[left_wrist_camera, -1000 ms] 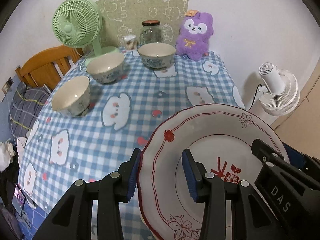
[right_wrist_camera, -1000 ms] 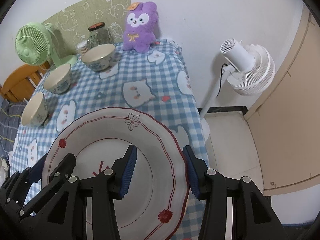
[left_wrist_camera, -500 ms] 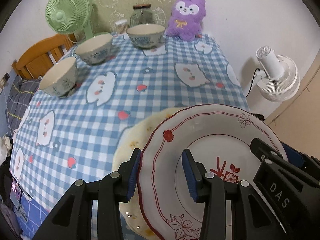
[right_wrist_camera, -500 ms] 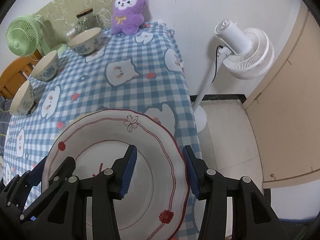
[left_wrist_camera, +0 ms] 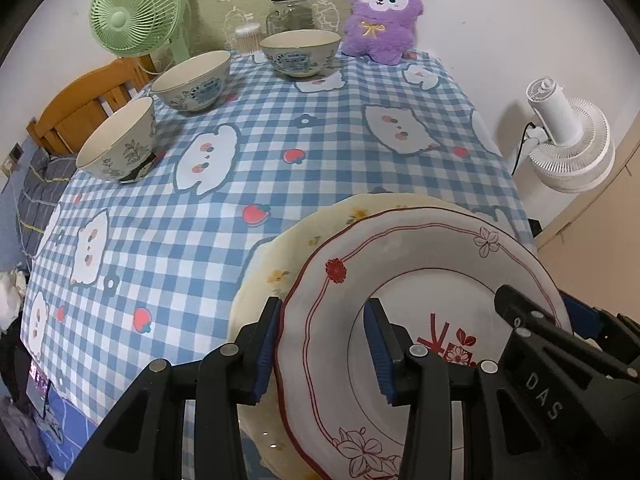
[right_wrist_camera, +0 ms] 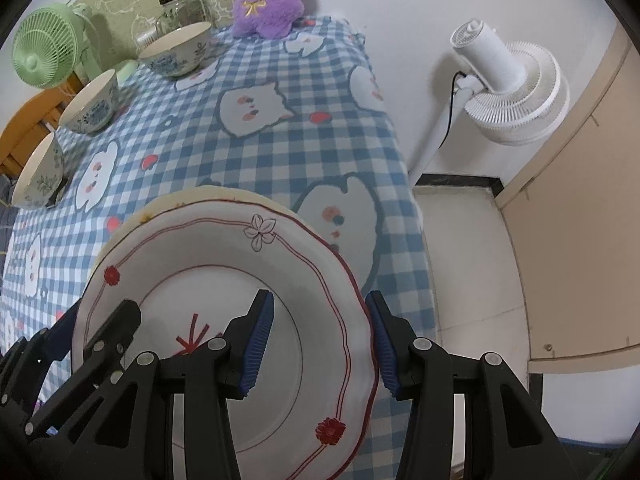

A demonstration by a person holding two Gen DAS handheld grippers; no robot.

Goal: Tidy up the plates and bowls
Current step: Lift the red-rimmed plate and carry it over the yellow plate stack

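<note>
plate [left_wrist_camera: 420, 264] above second plate [left_wrist_camera: 288, 248] at tabletop's [left_wrist_camera: 320, 168] near right corner; three bowls [left_wrist_camera: 192, 80] along far left edge.

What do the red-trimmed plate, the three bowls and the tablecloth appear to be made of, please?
The red-trimmed plate looks like glazed ceramic: a smooth white surface with a soft sheen and printed red flowers. The three bowls also seem to be glazed ceramic, with glossy cream insides and blue or green patterns outside. The tablecloth looks like matte woven fabric, as it creases and drapes over the edge.

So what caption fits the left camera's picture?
Two grippers hold a red-trimmed plate over a yellow plate.
</note>
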